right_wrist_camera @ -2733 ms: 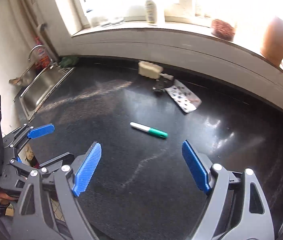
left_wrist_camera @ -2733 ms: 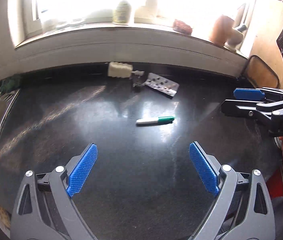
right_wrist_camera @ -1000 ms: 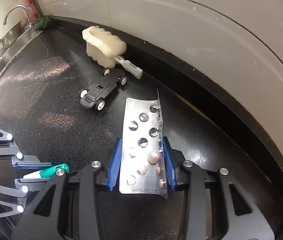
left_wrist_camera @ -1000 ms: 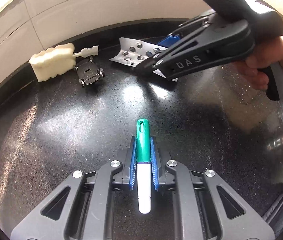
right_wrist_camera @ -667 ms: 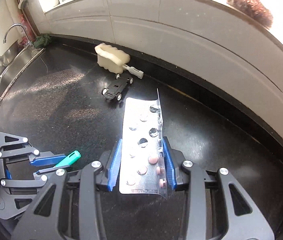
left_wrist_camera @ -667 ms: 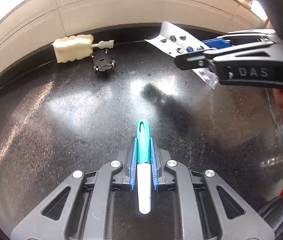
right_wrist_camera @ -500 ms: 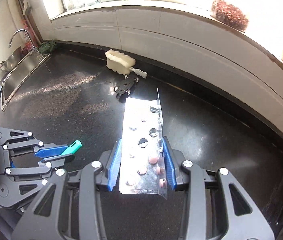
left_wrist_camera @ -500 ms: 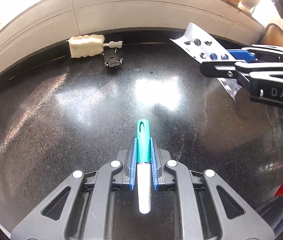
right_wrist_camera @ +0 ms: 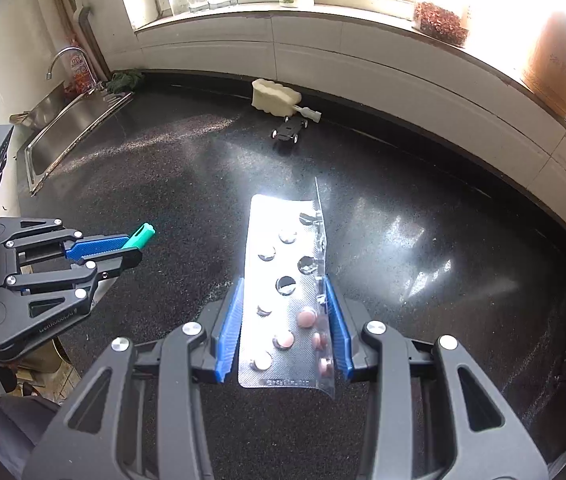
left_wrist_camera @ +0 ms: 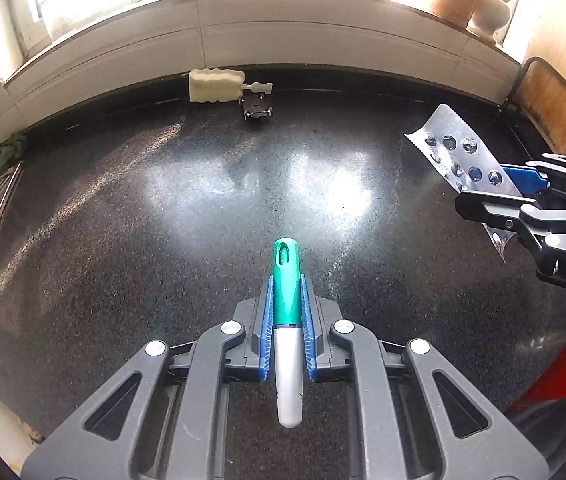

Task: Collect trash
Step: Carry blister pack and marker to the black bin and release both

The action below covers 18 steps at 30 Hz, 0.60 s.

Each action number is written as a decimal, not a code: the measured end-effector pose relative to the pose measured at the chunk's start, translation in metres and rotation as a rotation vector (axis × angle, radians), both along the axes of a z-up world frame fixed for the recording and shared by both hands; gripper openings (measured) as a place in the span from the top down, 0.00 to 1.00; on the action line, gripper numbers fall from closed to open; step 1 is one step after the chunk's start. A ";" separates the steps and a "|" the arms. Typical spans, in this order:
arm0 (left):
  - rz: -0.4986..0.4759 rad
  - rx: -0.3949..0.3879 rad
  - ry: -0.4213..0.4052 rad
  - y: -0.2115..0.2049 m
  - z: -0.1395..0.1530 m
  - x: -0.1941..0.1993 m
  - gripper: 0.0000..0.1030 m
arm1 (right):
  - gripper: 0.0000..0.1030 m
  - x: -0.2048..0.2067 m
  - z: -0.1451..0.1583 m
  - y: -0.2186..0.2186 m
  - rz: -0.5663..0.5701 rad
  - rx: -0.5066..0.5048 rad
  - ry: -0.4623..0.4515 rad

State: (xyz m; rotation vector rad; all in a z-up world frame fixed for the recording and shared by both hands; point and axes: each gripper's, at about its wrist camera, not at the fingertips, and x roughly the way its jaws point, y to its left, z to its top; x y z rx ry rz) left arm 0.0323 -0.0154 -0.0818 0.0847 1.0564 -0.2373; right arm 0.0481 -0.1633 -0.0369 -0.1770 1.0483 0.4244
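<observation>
Two catches ride above my black speckled bench (left_wrist_camera: 163,240): left jaws pinching the green-capped white marker (left_wrist_camera: 287,320), right jaws pinching the silver foil blister pack (right_wrist_camera: 287,300) edgewise, which could buckle free.

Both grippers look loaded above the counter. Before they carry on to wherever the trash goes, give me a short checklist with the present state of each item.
1. Left gripper shut on the marker: ok, pads clamp both sides of it.
2. Right gripper shut on the pill pack: ok, though the pack is bent along one edge.
3. Both items clear of the countertop: ok, neither touches it.
4. The two grippers apart from each other: ok, a gap shows in both views.
5. Trash bin in sight: cannot tell, none is clearly visible.
6. Items left by the wall: not ok, the sponge brush and toy car are still there.
</observation>
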 end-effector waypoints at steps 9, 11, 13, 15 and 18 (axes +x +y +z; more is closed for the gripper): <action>0.131 -0.002 -0.050 0.046 0.021 -0.024 0.88 | 0.61 -0.006 0.014 0.040 0.083 0.021 -0.022; 0.182 0.000 -0.063 0.067 0.026 -0.032 0.88 | 0.61 -0.007 0.015 0.063 0.130 0.037 -0.015; 0.248 0.003 -0.072 0.092 0.031 -0.044 0.88 | 0.61 -0.010 0.015 0.091 0.189 0.053 -0.006; 0.317 0.006 -0.076 0.118 0.033 -0.059 0.88 | 0.61 -0.015 0.013 0.125 0.263 0.068 0.010; 0.427 0.021 -0.075 0.161 0.033 -0.085 0.88 | 0.61 -0.028 0.009 0.182 0.387 0.088 0.040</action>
